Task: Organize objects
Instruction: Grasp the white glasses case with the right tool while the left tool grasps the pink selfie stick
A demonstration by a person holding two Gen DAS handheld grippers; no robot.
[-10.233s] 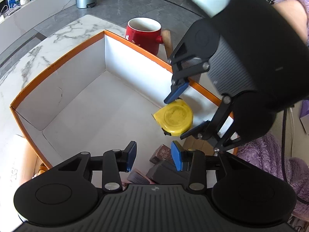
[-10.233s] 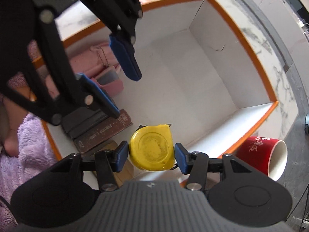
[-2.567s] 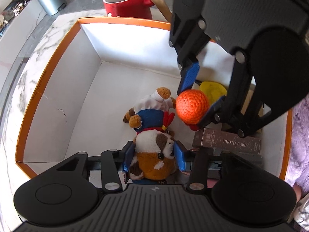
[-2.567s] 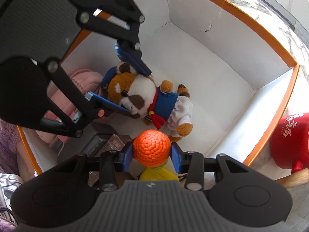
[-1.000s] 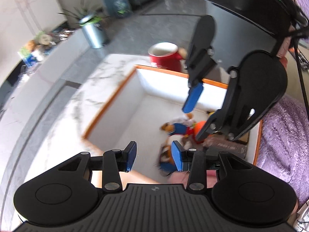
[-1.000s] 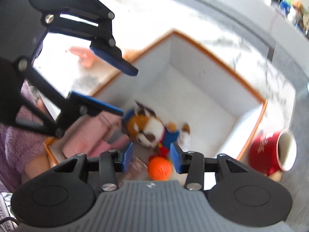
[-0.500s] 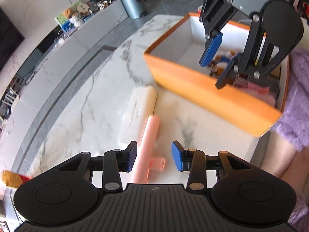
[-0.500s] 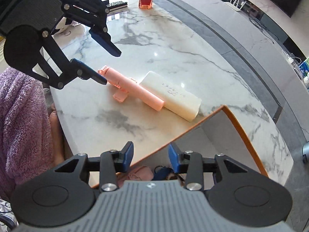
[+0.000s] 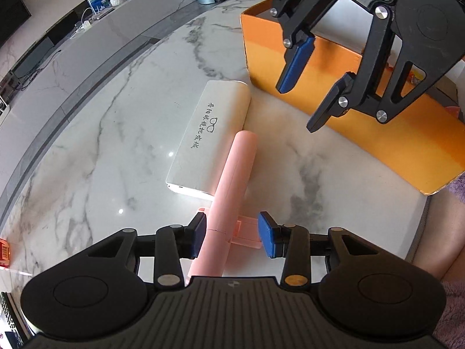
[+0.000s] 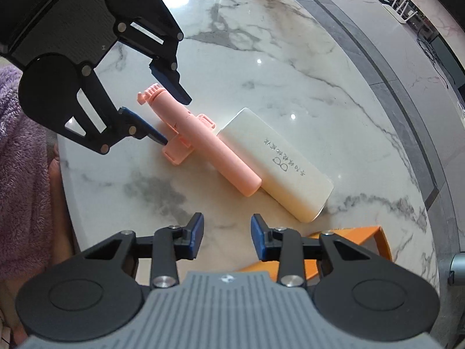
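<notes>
A pink selfie stick (image 9: 232,180) lies on the white marble table (image 9: 110,133), touching a cream glasses case (image 9: 212,136) alongside it. The left tool (image 9: 232,237) hangs over the stick's clamp end, its 2 blue pads (image 9: 268,240) spread on either side of the shaft, not pressing it. The right tool (image 10: 223,234) is unclenched and empty, above bare marble near the stick's far end. The orange box (image 9: 363,116) stands just beside the case.
</notes>
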